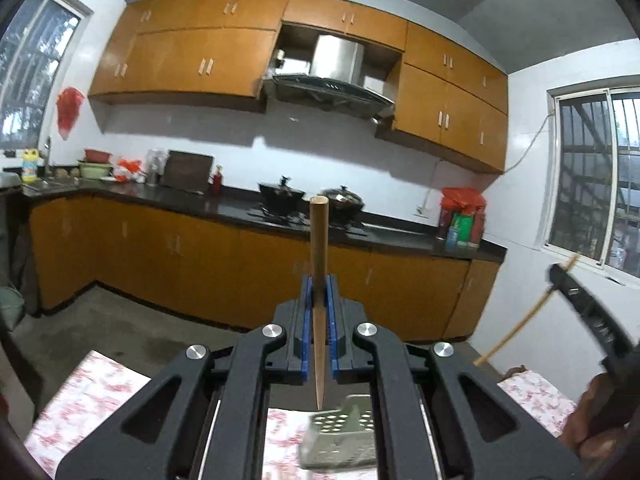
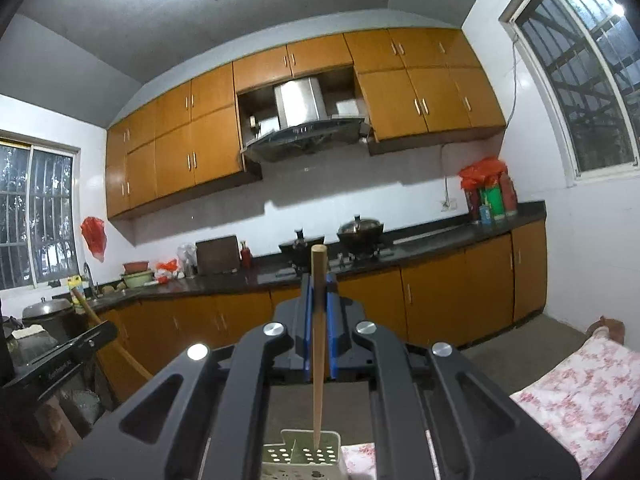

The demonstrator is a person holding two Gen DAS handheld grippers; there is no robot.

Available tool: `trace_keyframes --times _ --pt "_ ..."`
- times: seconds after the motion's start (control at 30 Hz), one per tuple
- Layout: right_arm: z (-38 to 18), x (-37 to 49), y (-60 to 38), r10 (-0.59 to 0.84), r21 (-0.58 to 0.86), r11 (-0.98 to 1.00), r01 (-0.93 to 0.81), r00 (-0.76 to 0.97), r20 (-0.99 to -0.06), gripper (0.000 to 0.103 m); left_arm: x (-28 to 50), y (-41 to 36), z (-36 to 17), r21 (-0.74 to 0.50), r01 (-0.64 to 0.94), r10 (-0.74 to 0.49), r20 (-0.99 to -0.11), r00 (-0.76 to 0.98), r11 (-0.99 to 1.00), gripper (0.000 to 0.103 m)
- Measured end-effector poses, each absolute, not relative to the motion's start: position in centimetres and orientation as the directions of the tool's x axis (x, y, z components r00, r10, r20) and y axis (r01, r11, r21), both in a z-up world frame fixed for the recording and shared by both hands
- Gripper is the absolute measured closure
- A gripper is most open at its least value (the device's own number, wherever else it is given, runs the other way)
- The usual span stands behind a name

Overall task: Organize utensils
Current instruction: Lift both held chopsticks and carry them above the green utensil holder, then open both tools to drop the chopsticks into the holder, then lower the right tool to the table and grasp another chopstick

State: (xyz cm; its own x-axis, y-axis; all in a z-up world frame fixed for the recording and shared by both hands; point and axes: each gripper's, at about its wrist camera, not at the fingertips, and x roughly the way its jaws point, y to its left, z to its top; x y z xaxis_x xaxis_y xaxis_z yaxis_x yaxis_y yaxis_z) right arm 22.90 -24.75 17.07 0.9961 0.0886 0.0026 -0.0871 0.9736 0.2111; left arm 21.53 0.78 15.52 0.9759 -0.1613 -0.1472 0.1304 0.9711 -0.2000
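Two claws are each pinching one wooden chopstick: the left claw (image 1: 319,292) is gripping a chopstick (image 1: 319,248), the right claw (image 2: 319,292) another chopstick (image 2: 318,320). Both tips are hanging above one perforated holder (image 2: 304,456) on the floral-clothed bench (image 2: 580,384). No writing is reading clearly.

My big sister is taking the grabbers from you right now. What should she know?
Left gripper: shut on one wooden chopstick, held upright, thin tip down.
Right gripper: shut on a second chopstick, also upright, tip down.
The holder, a pale basket with round holes, stands below both grippers on the flowered tablecloth.
Done: both chopsticks picked up.
Left: neither tip is inside the holder yet. Lower each chopstick into it, tip first, then open the jaws. Whether other utensils are waiting cannot be seen here.
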Motion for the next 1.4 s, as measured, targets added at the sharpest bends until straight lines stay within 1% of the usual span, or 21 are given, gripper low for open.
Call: trace_keyframes --times 0.1,0.2,0.3,0.4,0.43,0.47,0.53,0.6,0.73,0.83,0.9,0.93,0.97,1.07,1.1,1.13,1.17,1.2,1.23,1.3,1.4 --pt "15.2 25.0 -24.6 0.095 0.216 0.973 -0.078 0.993 -0.067 0.095 22.8 -0.2 13.6 -0.202 0.153 -0.191 -0.184 0.964 0.967 0.096" --pt "13.2 26.4 -24.3 0.105 0.219 0.973 -0.075 0.986 -0.129 0.095 23.9 -0.8 11.2 -0.199 0.160 -0.207 -0.240 0.948 0.967 0.096" --pt "11.9 27.1 -24.0 0.113 0.216 0.974 -0.074 0.978 -0.174 0.095 24.9 -0.9 9.4 -0.217 0.159 -0.221 -0.302 0.927 0.963 0.095" --pt "10.9 27.1 -23.5 0.119 0.215 0.974 -0.076 0.973 -0.196 0.093 24.7 -0.4 9.0 -0.236 0.160 -0.233 -0.322 0.918 0.958 0.095" --pt "10.8 27.0 -23.6 0.119 0.216 0.974 -0.075 0.973 -0.199 0.091 24.6 -0.2 9.1 -0.239 0.162 -0.236 -0.322 0.917 0.957 0.093" --pt "10.9 26.9 -23.6 0.118 0.213 0.974 -0.074 0.972 -0.201 0.086 24.4 -0.1 9.3 -0.237 0.163 -0.236 -0.321 0.917 0.958 0.090" --pt "10.9 26.2 -23.9 0.114 0.209 0.975 -0.072 0.974 -0.196 0.078 23.8 0.3 9.7 -0.235 0.157 -0.227 -0.310 0.923 0.959 0.071" --pt "11.4 25.2 -24.1 0.107 0.198 0.978 -0.070 0.977 -0.183 0.076 23.3 0.7 10.4 -0.235 0.154 -0.221 -0.292 0.931 0.960 0.064" --pt "12.5 22.7 -25.1 0.077 0.187 0.981 -0.046 0.983 -0.164 0.067 22.1 1.1 11.3 -0.232 0.149 -0.212 -0.276 0.938 0.961 0.061" --pt "12.0 20.7 -26.5 0.033 0.182 0.983 0.003 0.980 -0.198 0.066 20.4 2.2 11.7 -0.232 0.129 -0.191 -0.270 0.944 0.964 0.057" --pt "10.7 19.8 -27.6 0.010 0.184 0.982 0.037 0.969 -0.246 0.066 19.1 3.2 11.4 -0.227 0.098 -0.162 -0.281 0.946 0.969 0.055" --pt "9.4 19.5 -28.2 -0.003 0.187 0.980 0.060 0.956 -0.292 0.066 18.2 4.0 10.7 -0.224 0.078 -0.145 -0.300 0.943 0.971 0.054" --pt "8.1 19.5 -28.7 -0.007 0.190 0.979 0.076 0.941 -0.338 0.066 17.8 4.2 10.3 -0.221 0.062 -0.132 -0.314 0.940 0.973 0.054" --pt "2.0 19.9 -29.2 0.025 0.197 0.976 0.091 0.853 -0.521 0.067 16.8 5.4 7.3 -0.192 -0.002 -0.077 -0.405 0.911 0.981 0.053" --pt "-0.5 20.0 -28.9 0.046 0.199 0.976 0.087 0.812 -0.582 0.069 16.6 5.7 5.9 -0.185 -0.022 -0.063 -0.444 0.894 0.982 0.053" --pt "-2.2 20.0 -28.6 0.065 0.202 0.976 0.080 0.780 -0.622 0.077 16.5 6.0 4.4 -0.187 -0.032 -0.062 -0.480 0.875 0.982 0.053" --pt "-4.4 20.0 -28.1 0.095 0.210 0.976 0.064 0.739 -0.667 0.082 16.4 6.2 3.1 -0.190 -0.041 -0.064 -0.514 0.855 0.981 0.054" --pt "-6.3 19.9 -27.5 0.116 0.213 0.976 0.051 0.704 -0.700 0.084 16.3 6.4 1.9 -0.191 -0.051 -0.062 -0.543 0.837 0.980 0.054" --pt "-7.8 19.7 -27.0 0.131 0.216 0.976 0.041 0.679 -0.723 0.086 16.2 6.5 0.5 -0.192 -0.062 -0.062 -0.577 0.814 0.979 0.054" --pt "-9.6 19.4 -26.3 0.159 0.226 0.974 0.023 0.644 -0.749 0.087 16.0 6.4 -1.4 -0.198 -0.069 -0.070 -0.619 0.782 0.978 0.055" --pt "-10.8 18.7 -24.8 0.174 0.224 0.975 -0.001 0.635 -0.752 0.087 15.6 6.2 -3.9 -0.204 -0.065 -0.091 -0.670 0.737 0.977 0.058"
